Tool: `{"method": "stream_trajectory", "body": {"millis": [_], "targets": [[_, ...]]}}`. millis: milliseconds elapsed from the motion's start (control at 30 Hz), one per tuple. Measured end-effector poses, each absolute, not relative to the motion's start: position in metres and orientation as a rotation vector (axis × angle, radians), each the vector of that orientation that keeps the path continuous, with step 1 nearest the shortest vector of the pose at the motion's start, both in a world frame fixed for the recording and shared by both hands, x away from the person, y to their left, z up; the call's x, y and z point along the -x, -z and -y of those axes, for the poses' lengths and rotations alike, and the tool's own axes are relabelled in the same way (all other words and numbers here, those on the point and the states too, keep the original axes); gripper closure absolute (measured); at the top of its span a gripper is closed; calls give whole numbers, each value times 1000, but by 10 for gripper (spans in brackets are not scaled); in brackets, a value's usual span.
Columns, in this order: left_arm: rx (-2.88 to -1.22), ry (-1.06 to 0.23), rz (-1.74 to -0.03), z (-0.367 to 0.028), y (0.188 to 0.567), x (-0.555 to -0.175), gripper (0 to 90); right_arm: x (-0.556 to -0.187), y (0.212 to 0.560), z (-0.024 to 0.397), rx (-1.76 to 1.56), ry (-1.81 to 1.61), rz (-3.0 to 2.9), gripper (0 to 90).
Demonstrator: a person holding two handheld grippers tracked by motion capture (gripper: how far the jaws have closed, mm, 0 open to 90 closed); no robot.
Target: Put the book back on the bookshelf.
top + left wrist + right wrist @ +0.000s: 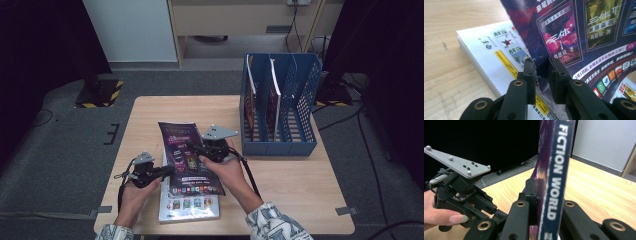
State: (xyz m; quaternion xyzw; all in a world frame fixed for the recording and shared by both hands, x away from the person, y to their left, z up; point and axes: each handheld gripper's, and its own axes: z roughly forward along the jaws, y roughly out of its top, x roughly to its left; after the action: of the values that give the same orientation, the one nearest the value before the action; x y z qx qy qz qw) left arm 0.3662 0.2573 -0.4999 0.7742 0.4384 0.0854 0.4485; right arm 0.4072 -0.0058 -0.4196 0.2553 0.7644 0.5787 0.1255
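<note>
A purple magazine (190, 157) is held tilted just above a white book (190, 207) that lies flat near the table's front edge. My right gripper (196, 149) is shut on the magazine's right side. In the right gripper view the jaws (544, 187) clamp its blue spine (556, 170), which reads FICTION WORLD. My left gripper (170, 171) is at the magazine's left edge. In the left gripper view its jaws (541, 67) stand close on either side of that edge of the magazine (574, 30), pinching it over the white book (489, 50).
A blue file rack (280, 148) stands at the table's right rear, with two magazines (272, 95) upright in its left slots. Bare wood (300, 185) lies in front of the rack. The left gripper's grey plate (459, 163) is near the right gripper.
</note>
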Motion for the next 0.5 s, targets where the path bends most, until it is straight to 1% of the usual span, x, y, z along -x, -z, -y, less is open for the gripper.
{"method": "stream_trajectory", "body": {"millis": [200, 300, 500], "targets": [[-1900, -243, -1074, -258, 496, -365, 781, -409, 415, 10, -745, -1662, -2224, 806], [-1915, -288, -1048, -256, 492, -363, 781, -409, 408, 12, -719, -1651, -2224, 793], [-1884, -353, -1029, -259, 487, -361, 786, -409, 398, 13, -673, -1630, -2238, 767]]}}
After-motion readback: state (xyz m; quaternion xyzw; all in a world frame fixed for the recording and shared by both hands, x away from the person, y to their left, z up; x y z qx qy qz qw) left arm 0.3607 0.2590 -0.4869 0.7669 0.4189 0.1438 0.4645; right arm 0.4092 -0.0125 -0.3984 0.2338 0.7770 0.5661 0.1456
